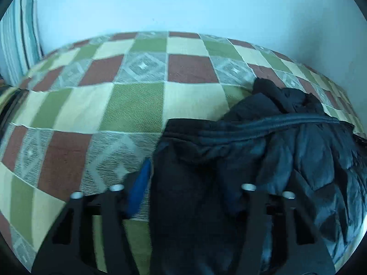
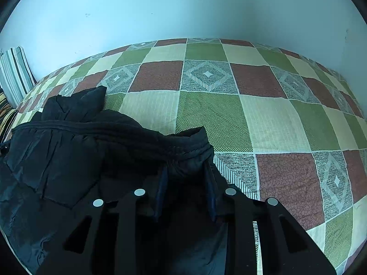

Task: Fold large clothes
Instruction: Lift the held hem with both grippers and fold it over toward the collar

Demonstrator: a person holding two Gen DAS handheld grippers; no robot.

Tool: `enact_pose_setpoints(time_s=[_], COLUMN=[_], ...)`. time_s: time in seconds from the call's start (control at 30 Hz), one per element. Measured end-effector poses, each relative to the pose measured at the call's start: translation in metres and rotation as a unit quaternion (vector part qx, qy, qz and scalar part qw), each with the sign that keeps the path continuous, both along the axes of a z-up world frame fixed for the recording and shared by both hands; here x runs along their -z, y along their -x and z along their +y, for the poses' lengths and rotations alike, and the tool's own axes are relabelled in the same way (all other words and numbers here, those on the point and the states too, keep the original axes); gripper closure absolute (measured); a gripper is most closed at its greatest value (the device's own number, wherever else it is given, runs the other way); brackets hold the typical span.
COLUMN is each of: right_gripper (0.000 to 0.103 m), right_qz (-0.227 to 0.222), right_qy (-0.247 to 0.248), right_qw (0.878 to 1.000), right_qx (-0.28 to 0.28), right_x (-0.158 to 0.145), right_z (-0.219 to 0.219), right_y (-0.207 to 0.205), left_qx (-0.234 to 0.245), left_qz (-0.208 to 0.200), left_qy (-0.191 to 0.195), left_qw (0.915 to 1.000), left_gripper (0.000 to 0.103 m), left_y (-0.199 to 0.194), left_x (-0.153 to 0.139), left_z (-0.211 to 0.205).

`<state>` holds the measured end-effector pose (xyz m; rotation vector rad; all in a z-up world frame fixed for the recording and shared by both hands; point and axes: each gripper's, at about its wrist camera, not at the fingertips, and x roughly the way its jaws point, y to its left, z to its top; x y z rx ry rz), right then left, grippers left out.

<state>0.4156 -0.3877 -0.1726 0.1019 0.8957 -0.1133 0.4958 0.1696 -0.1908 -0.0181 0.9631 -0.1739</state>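
You are gripping the dark jacket (image 2: pixel 96 151) hem with the right gripper (image 2: pixel 187 183) while the left gripper (image 1: pixel 183 183) is half-open around it, so be pinching evenly before lifting from the bed (image 2: pixel 263 119).

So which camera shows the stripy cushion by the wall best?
The right wrist view: the striped cushion shows top to bottom there, leaning on the pale wall at the far left of the checked bedspread. The left wrist view shows it larger but blurred and cut by the picture's edge.
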Motion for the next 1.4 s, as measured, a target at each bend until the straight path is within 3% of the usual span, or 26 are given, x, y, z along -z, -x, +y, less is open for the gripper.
enact_pose_setpoints(time_s=[0.2,0.33,0.47,0.67,1.07,1.3,1.4], right_gripper=[0.081,0.089,0.093,0.100,0.100,0.100,0.098], right_qz=[-0.008,-0.023,-0.046,-0.066,0.021,0.018,0.016], right_qy=[0.001,0.004,0.013,0.018,0.008,0.012,0.016], right_qw=[1.000,1.000,0.999,0.997,0.999,0.999,0.999], right_qx=[0.003,0.011,0.016,0.029,0.041,0.044,0.044], right_x=[-0.001,-0.008,-0.023,-0.038,0.024,0.027,0.023], right_z=[-0.001,-0.001,0.001,-0.001,-0.007,-0.005,-0.003], right_y=[0.001,0.004,0.005,-0.006,-0.042,-0.041,-0.040], left_qx=[-0.009,-0.025,-0.038,-0.067,-0.071,-0.071,-0.077], left_qz=[-0.019,-0.032,-0.064,-0.085,-0.030,-0.027,-0.032], left_qy=[-0.053,-0.075,-0.112,-0.124,-0.177,-0.197,-0.197], left_qw=[0.9984,0.9963,0.9909,0.9863,0.9813,0.9774,0.9769], left_gripper=[0.088,0.095,0.097,0.097,0.096,0.095,0.089], left_y=[0.003,0.004,0.006,-0.007,-0.031,-0.033,-0.031], left_x=[0.001,-0.007,-0.022,-0.037,0.023,0.033,0.026], left_z=[-0.015,-0.019,-0.029,-0.036,-0.051,-0.056,-0.054])
